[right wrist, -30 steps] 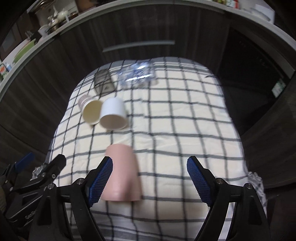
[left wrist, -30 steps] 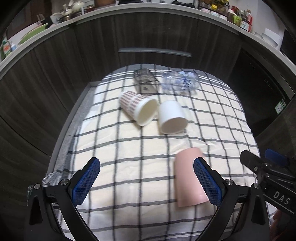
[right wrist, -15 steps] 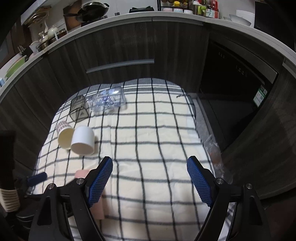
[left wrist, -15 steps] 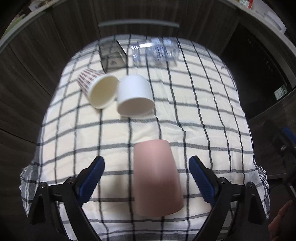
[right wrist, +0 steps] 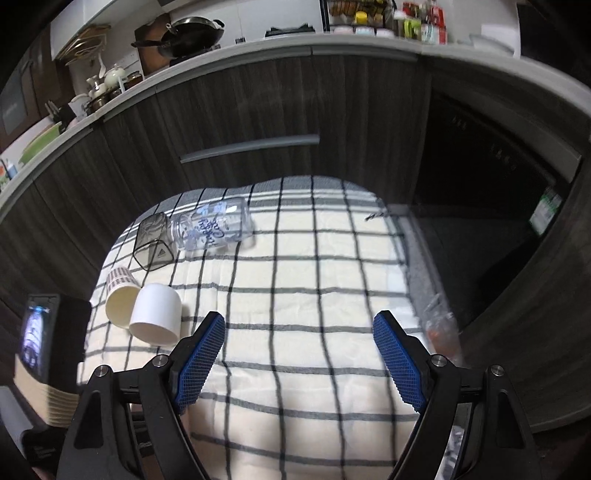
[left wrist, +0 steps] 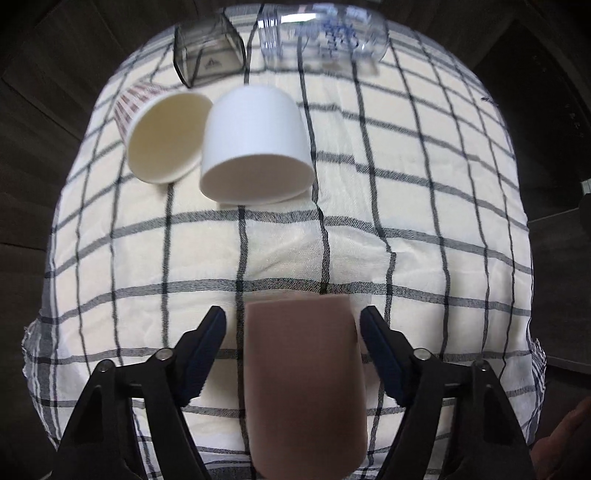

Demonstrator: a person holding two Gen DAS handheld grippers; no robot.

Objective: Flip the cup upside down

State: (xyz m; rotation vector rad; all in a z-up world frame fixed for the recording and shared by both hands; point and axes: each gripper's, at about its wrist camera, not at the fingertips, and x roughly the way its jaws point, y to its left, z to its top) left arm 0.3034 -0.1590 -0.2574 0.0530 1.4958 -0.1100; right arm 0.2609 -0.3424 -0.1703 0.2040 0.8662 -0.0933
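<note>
A pink cup lies on its side on the checked cloth, its closed end pointing away from me. My left gripper is open with its fingers either side of the cup, a gap on each side. My right gripper is open and empty, raised above the cloth; the pink cup is out of its view.
A white cup and a striped paper cup lie on their sides further back. A dark clear container and a clear bottle lie at the far edge. Dark cabinets stand behind.
My left gripper has moved right and forward so its fingers straddle the pink cup. My right gripper has lifted and pulled back, losing sight of the pink cup.
</note>
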